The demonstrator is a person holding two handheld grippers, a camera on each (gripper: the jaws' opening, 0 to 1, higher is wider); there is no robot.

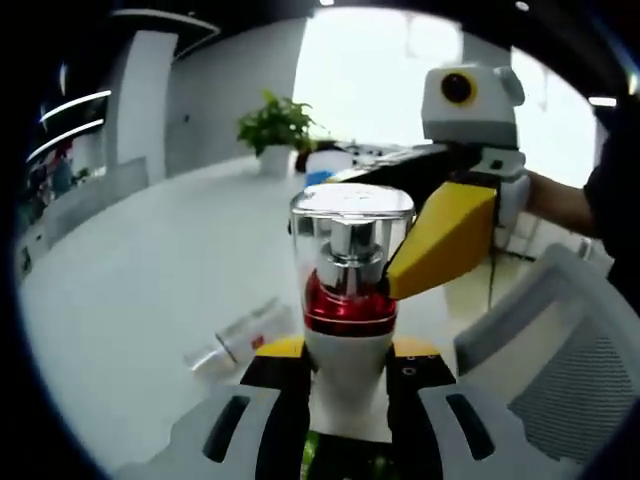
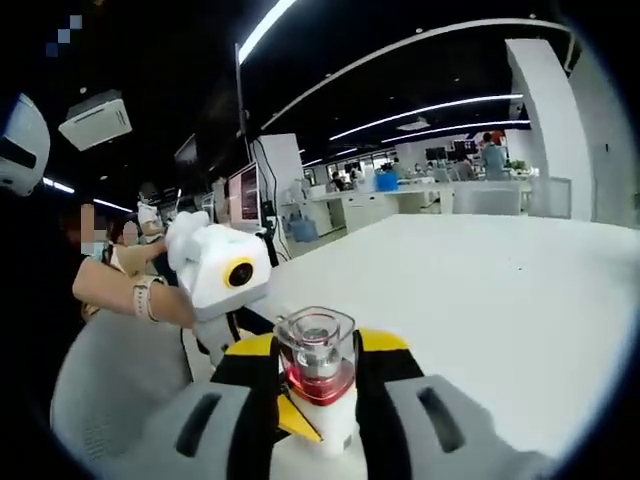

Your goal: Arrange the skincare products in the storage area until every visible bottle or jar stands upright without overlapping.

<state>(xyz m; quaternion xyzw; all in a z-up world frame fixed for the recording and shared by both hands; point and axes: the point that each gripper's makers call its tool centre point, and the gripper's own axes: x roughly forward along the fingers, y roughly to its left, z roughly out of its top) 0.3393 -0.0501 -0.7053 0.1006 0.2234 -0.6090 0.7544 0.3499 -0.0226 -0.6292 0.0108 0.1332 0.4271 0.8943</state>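
Jaws of the left gripper (image 1: 335, 375) pinch the white body of a pump bottle (image 1: 348, 300) with a red collar and clear cap, held upright above the white table (image 1: 150, 300). In the right gripper view that bottle sits between the right gripper (image 2: 320, 400) jaws as well, so both seem clamped on it; the right one's yellow tip reaches its collar in the left gripper view. This looks like a carry or a handover. Next, 1 gripper should let go and the bottle go down upright on bare table. 1 clear bottle (image 1: 240, 345) lies on its side just beyond. A potted plant (image 1: 275, 130) stands far off; a grey chair (image 1: 560, 360) is alongside.
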